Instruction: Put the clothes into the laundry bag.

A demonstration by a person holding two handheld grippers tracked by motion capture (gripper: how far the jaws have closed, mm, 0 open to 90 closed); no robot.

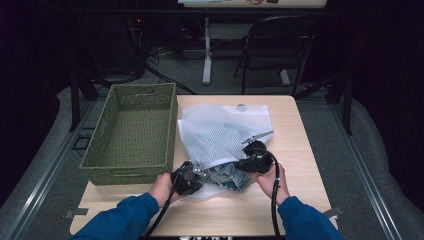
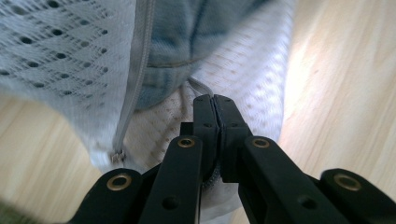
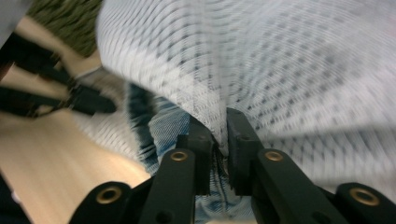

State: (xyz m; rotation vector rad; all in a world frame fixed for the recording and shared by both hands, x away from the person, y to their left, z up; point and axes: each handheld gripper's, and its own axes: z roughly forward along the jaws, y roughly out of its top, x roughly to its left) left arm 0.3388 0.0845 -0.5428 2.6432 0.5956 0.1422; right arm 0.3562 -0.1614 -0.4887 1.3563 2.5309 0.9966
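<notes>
2 grippers pinching a white mesh bag (image 1: 220,131) with denim (image 1: 231,176) at its mouth

The bag lies on the wooden table (image 1: 300,150), just right of the green woven basket (image 1: 131,131); the left gripper (image 1: 192,176) has its jaws pressed together on the bag's lower edge near the zipper (image 2: 135,79); the right gripper (image 1: 253,156) is clamped on a fold of the upper mesh layer, lifting it; blue denim shows in the opening between the 2 grippers.

White mesh bag (image 1: 220,131), denim (image 1: 231,176), woven basket (image 1: 132,131)
</notes>
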